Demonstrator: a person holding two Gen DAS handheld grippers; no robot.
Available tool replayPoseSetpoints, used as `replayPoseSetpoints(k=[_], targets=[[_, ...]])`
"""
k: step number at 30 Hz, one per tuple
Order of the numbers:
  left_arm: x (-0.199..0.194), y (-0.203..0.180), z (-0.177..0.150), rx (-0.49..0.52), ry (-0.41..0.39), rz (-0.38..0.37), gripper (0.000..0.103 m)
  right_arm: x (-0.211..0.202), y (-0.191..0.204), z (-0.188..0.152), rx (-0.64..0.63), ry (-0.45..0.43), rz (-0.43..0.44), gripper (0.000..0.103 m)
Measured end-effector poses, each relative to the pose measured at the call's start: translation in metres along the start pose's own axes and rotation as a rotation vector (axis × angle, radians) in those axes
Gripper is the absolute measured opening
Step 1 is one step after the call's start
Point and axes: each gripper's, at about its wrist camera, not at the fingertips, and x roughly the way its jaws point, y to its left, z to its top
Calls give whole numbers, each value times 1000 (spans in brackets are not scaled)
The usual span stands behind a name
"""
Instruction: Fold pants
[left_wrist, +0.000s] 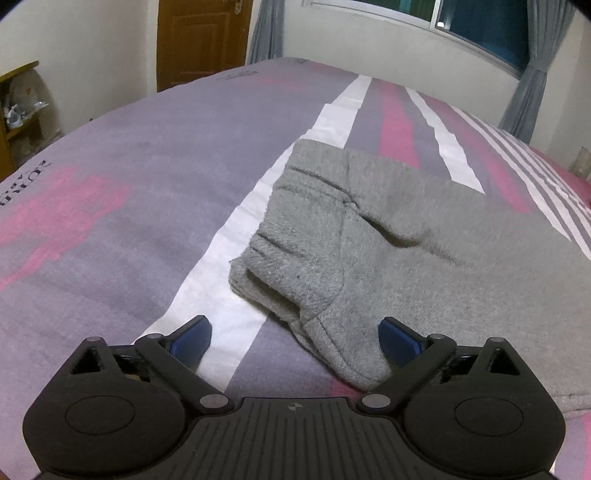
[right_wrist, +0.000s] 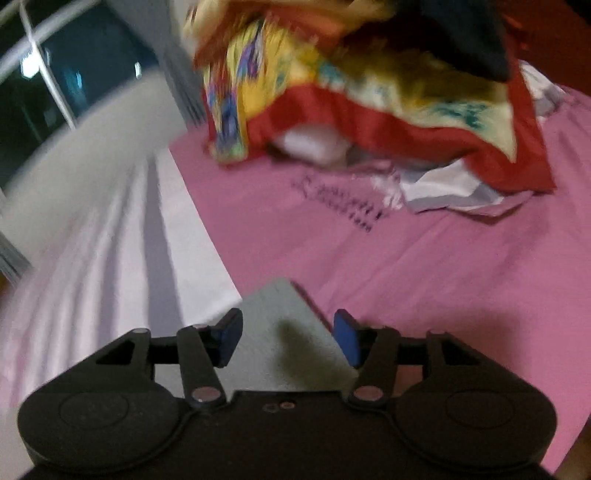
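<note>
Both tongs, left and right, spread around grey pants, unclamped; folded layers likely slipping if pinched shallow.

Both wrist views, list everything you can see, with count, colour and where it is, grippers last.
Pants: one pair, grey, folded on the bed, in front of both grippers.
Bedsheet: one, purple, pink and white striped, covering the bed.
Quilt: one, red-edged, yellow patterned, bunched at the far end of the bed.
Door: one, brown, far wall.
Window: one, dark, white frame, grey curtains.
Shelf: one, wooden, far left.
Left gripper: black, blue pads, open around a pants corner.
Right gripper: black, blue pads, open around a pants corner.
</note>
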Motion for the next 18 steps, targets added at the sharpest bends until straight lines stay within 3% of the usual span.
replayPoseSetpoints(k=[4,8,12,15,18], targets=[[2,-2,-2,4,-13,6,100,-26,-22,-16,39,16,96,55],[4,-3,-6,-2,-26,17,102,-39,-37,-27,96,31,95,55],[4,-3,-6,-7,-25,20,102,-20,-53,-36,208,102,71,55],[5,-2,-5,-9,-23,18,102,-10,-63,-41,332,111,160,55],[5,-2,-7,-11,-32,18,103,6,-81,-54,535,120,341,55]])
